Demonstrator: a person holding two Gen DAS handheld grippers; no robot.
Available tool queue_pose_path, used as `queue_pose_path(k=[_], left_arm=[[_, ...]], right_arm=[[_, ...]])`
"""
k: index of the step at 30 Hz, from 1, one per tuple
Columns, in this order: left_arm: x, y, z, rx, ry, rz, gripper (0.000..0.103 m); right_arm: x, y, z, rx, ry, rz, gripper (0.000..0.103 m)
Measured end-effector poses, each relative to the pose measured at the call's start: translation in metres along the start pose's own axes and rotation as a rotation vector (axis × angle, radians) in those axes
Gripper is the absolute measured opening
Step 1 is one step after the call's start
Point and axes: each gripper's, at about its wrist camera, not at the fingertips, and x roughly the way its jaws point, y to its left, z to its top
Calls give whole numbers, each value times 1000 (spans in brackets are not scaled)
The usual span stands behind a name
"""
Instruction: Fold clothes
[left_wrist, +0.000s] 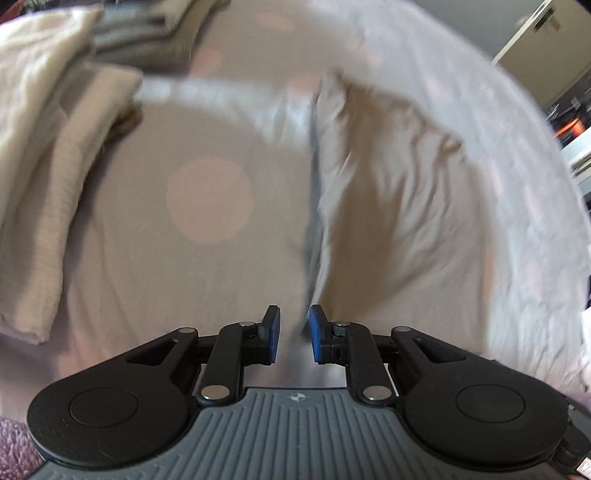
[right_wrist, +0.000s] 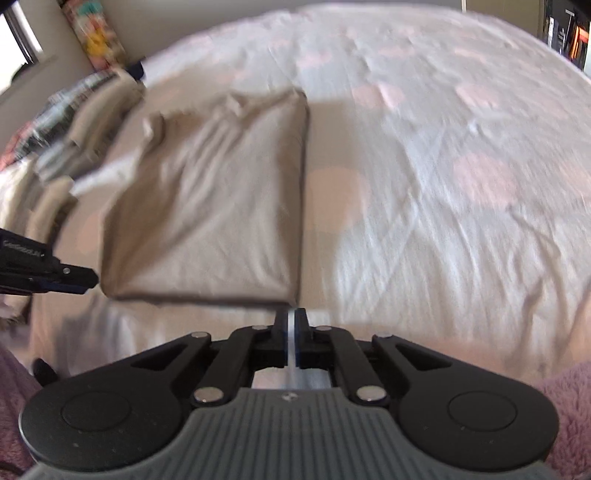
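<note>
A beige garment (right_wrist: 210, 206) lies folded into a rectangle on the bed, with a few wrinkles at its far end. My right gripper (right_wrist: 291, 325) is shut, its tips at the garment's near right corner; only a thin sliver of light shows between the pads, and no cloth is visibly pinched. In the left wrist view the same garment (left_wrist: 388, 192) lies to the right, its edge running down toward my left gripper (left_wrist: 294, 338). That gripper is open by a small gap with nothing between its blue pads. Its tip (right_wrist: 74, 278) appears left of the garment's near left corner.
The white bed sheet (right_wrist: 443, 184) with pale pink dots stretches far to the right. Several folded beige and grey clothes (left_wrist: 55, 147) are stacked at the left. Colourful items (right_wrist: 96, 33) stand by the wall behind. A fluffy purple sleeve (right_wrist: 569, 406) shows at the lower right.
</note>
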Motion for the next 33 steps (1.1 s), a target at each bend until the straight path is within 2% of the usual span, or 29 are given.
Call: queue_pose_path(k=[2, 3, 4, 7, 10, 15, 17, 19, 21, 23, 30, 32, 33], left_arm=[[-9, 3, 0, -23, -67, -30, 17], [-10, 5, 3, -42, -86, -45, 17], [-11, 6, 5, -62, -104, -59, 17], [-10, 11, 12, -103, -130, -82, 17], [-8, 10, 15, -96, -138, -99, 17], [-6, 4, 21, -74, -183, -116, 17], [-5, 3, 25, -63, -199, -128, 23], [-2, -1, 30, -41, -212, -127, 28], [0, -4, 35, -20, -232, -127, 40], [3, -6, 43, -1, -254, -122, 48], [21, 0, 75, 17, -328, -100, 55], [30, 5, 83, 14, -335, -111, 56], [37, 7, 86, 11, -330, -129, 56]], right_arm=[[-11, 2, -2, -17, -87, 46, 12], [-13, 5, -1, -27, -103, 42, 16], [-12, 7, 0, -29, -105, 36, 23], [-10, 7, 5, -7, -102, 35, 23], [-8, 4, 10, 20, -101, 35, 23], [-5, -4, 18, 76, -84, 49, 37], [-3, -7, 25, 105, -90, 56, 44], [0, -10, 32, 127, -98, 59, 45], [4, -12, 41, 132, -116, 66, 51], [10, -14, 52, 121, -137, 64, 56], [44, -25, 92, 89, -171, 29, 64], [56, -31, 103, 91, -187, 32, 77], [61, -35, 107, 104, -197, 50, 79]])
